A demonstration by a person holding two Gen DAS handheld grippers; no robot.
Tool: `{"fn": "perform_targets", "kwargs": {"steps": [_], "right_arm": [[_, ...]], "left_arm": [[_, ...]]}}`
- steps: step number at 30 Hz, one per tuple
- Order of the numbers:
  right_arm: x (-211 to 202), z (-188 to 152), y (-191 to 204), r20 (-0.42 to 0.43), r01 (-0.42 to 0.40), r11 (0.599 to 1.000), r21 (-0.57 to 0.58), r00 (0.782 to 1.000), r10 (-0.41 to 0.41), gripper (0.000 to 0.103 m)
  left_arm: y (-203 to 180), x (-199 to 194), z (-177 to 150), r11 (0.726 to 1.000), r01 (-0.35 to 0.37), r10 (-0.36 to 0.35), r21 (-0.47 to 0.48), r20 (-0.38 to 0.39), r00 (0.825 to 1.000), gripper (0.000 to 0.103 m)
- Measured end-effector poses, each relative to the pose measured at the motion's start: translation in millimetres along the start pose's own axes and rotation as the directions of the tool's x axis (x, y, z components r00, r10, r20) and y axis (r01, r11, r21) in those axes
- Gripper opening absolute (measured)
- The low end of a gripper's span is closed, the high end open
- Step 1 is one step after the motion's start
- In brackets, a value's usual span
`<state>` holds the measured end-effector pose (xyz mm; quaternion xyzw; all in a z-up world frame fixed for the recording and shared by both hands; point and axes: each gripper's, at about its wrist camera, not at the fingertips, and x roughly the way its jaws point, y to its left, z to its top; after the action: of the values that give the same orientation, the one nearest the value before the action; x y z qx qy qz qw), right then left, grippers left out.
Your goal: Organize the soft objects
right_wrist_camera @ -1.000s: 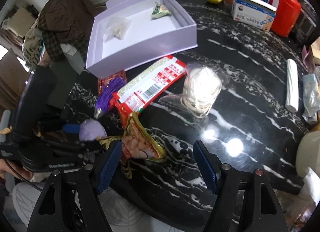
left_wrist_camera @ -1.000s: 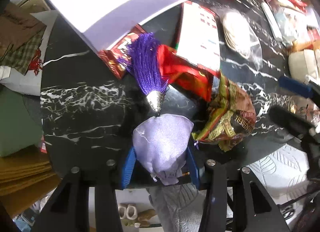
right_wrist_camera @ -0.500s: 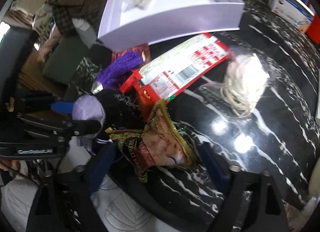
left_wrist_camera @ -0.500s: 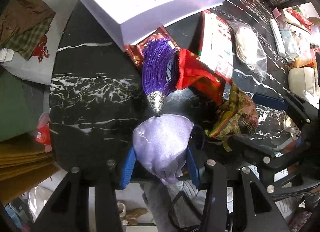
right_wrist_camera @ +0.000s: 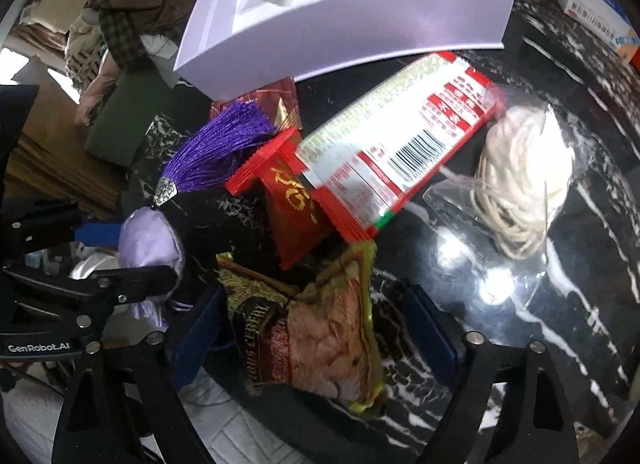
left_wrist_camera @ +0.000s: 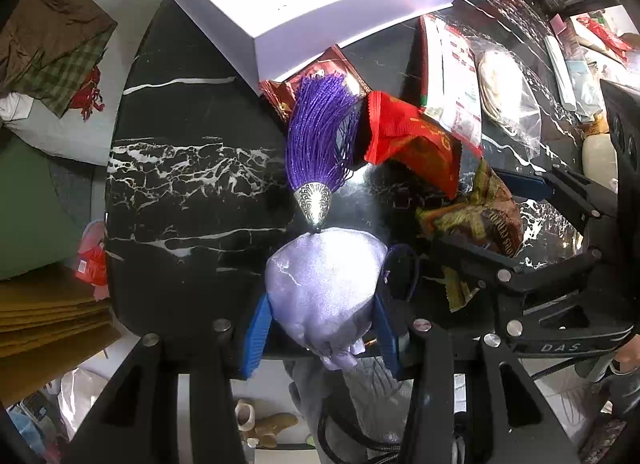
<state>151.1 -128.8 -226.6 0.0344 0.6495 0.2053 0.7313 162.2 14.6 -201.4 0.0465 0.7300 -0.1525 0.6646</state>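
The right gripper [right_wrist_camera: 316, 340] has dropped closer to the crumpled snack bag [right_wrist_camera: 320, 328], which now lies between its jaws; these have just been opening and stand spread, not pressing it. Left of it, the left gripper [left_wrist_camera: 320, 324] pinches the lilac pouch [left_wrist_camera: 324, 288] at the near table [left_wrist_camera: 192, 183] edge, its purple tassel [left_wrist_camera: 320, 135] trailing toward the far white tray [right_wrist_camera: 360, 31].

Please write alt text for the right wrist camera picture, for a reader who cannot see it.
The open right gripper straddles a crumpled gold and brown snack bag on a black marble table. At left, the left gripper holds a lilac sachet with a purple tassel; a white tray lies behind.
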Motion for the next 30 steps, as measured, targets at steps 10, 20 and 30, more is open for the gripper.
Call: {"fn": "perform_targets", "kwargs": {"steps": [10, 20, 30], "right_arm": [[-6, -6, -1, 0.003, 0.021, 1.000, 0.002, 1.000, -0.021, 0.053], [-24, -24, -16, 0.027, 0.024, 0.999, 0.047, 0.999, -0.025, 0.042], [-66, -46, -25, 0.091, 0.007, 0.994, 0.106, 0.996, -0.017, 0.042]], "left_arm": [[-4, -7, -1, 1.000, -0.002, 0.002, 0.001, 0.007, 1.000, 0.046], [-13, -28, -1, 1.000, -0.006, 0.005, 0.011, 0.049, 0.999, 0.046], [-38, -66, -15, 1.000, 0.011, -0.013, 0.020, 0.127, 0.992, 0.046]]}}
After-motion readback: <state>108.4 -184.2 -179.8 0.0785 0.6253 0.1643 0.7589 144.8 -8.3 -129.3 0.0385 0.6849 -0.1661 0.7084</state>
